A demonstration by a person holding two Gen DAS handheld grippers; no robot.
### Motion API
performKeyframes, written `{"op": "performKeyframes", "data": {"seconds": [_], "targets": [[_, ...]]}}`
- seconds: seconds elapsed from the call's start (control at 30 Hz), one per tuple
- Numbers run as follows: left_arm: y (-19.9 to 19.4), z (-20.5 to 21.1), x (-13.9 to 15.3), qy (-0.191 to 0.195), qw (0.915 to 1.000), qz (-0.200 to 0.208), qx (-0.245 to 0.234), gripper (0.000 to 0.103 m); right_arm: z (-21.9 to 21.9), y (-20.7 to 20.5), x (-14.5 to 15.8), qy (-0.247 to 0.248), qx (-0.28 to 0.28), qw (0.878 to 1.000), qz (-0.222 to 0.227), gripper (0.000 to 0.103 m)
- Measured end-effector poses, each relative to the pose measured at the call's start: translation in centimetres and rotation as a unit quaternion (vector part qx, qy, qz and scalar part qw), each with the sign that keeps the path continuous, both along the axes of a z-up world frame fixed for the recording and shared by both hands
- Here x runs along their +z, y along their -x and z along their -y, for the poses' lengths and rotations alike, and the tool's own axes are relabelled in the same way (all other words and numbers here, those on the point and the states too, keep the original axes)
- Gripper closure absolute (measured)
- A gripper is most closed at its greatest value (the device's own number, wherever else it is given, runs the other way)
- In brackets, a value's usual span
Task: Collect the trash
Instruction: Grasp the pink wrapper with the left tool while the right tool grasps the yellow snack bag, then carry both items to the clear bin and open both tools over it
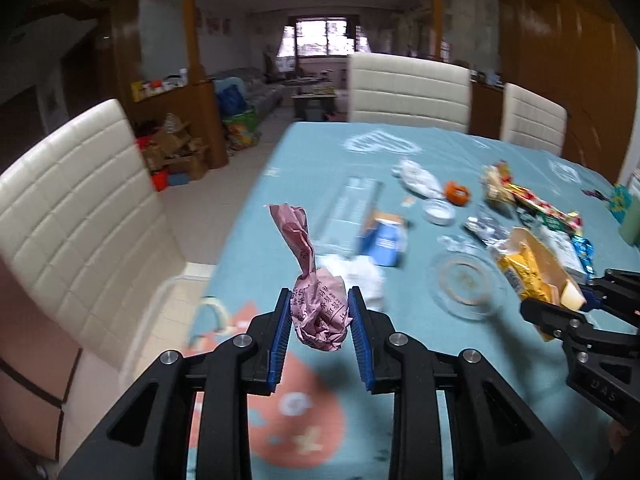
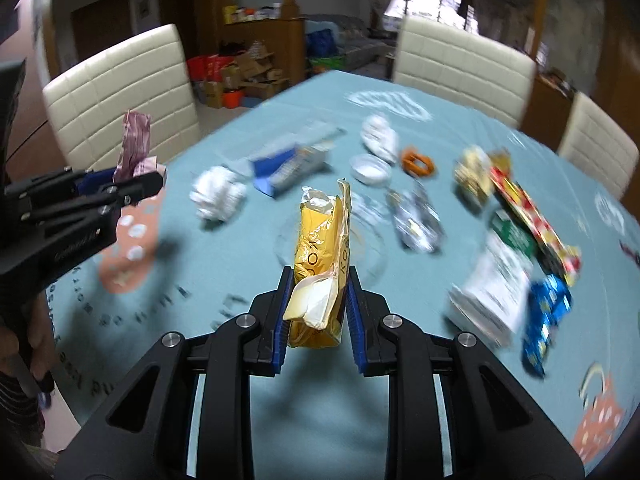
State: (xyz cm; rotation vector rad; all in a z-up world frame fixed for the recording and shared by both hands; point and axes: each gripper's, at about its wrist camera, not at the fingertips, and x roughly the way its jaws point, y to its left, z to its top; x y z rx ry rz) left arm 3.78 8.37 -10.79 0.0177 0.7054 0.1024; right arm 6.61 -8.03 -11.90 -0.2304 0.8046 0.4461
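Note:
My left gripper (image 1: 319, 304) is shut on a crumpled pink paper wrapper (image 1: 316, 300) and holds it above the table; it also shows in the right wrist view (image 2: 134, 148), at the left. My right gripper (image 2: 318, 284) is shut on a yellow snack bag (image 2: 322, 248), held above the teal tablecloth (image 2: 256, 272); this bag also shows at the right of the left wrist view (image 1: 528, 272). More trash lies on the table: a white paper ball (image 2: 218, 198), a blue carton (image 2: 286, 168), a foil wrapper (image 2: 416, 220), a red and yellow wrapper (image 2: 528, 216) and a blue packet (image 2: 546, 316).
A glass ashtray (image 1: 464, 280) and a small white dish (image 1: 439, 211) stand mid-table. An orange object (image 2: 419, 163) lies beyond the dish. White padded chairs (image 1: 80, 216) stand around the table. Boxes (image 1: 176, 156) clutter the floor at the far left.

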Motion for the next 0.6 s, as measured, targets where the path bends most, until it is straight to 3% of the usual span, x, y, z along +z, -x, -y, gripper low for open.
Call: {"op": "performKeyframes", "data": {"seconds": [0.33, 0.6], "targets": [[0.4, -9.2, -0.5, -0.009, 0.9955, -0.011, 0.094, 0.075, -12.0, -2.0, -0.3, 0.027, 0.126, 0.992, -0.012, 0.076], [-1.1, -14.4, -1.0, -0.011, 0.9907, -0.025, 0.133, 0.073, -18.6, -3.5, -0.2, 0.031, 0.174, 0.984, -0.012, 0.076]]}}
